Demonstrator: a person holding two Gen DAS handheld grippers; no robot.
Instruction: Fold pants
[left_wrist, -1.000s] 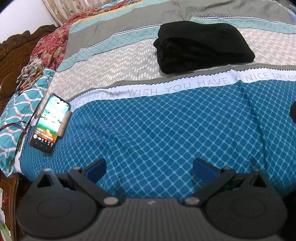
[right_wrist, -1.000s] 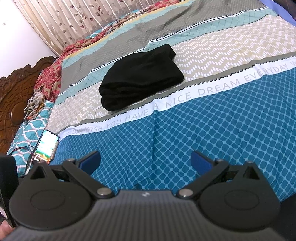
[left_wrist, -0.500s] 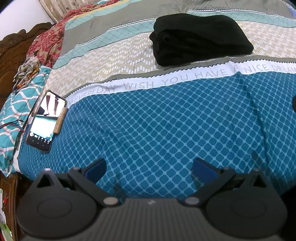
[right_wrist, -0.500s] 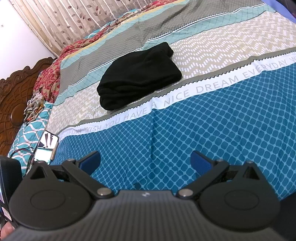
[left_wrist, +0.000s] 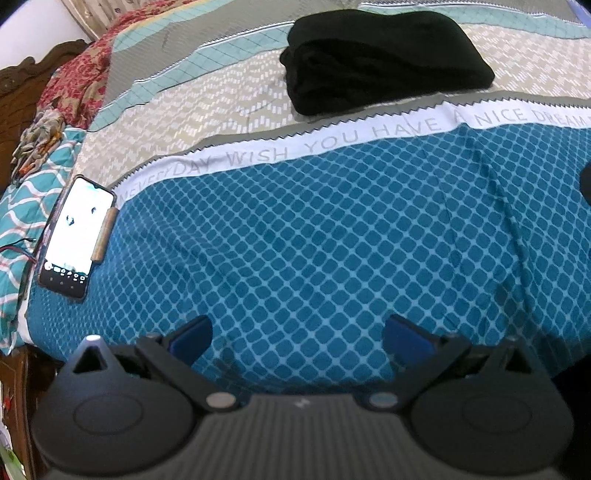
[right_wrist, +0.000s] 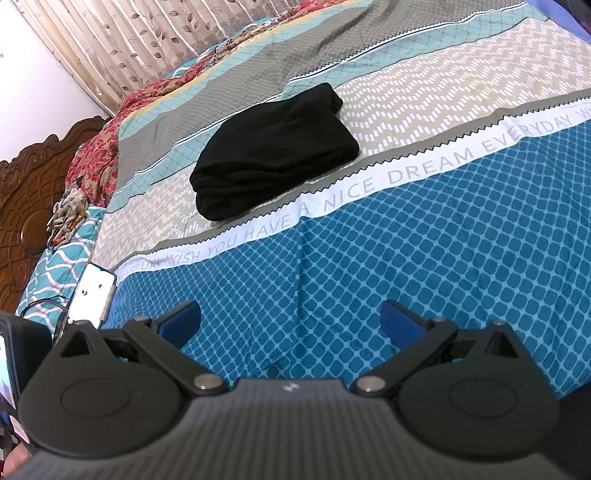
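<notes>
The black pants (left_wrist: 384, 59) lie folded into a compact bundle on the beige zigzag band of the bed cover, beyond the white lettered stripe. They also show in the right wrist view (right_wrist: 273, 151). My left gripper (left_wrist: 297, 334) is open and empty, low over the blue diamond part of the cover, well short of the pants. My right gripper (right_wrist: 290, 321) is open and empty too, over the same blue area near the bed's front edge.
A lit phone (left_wrist: 75, 236) lies at the left edge of the bed, also in the right wrist view (right_wrist: 92, 295). A teal patterned pillow (left_wrist: 22, 206), red floral bedding (right_wrist: 99, 158) and a carved wooden headboard (right_wrist: 26, 206) are on the left. Curtains (right_wrist: 122, 40) hang behind.
Both grippers have drawn slightly back and tilted; the pants sit a little higher in the views. The phone screen changed to white. Both stay open.
</notes>
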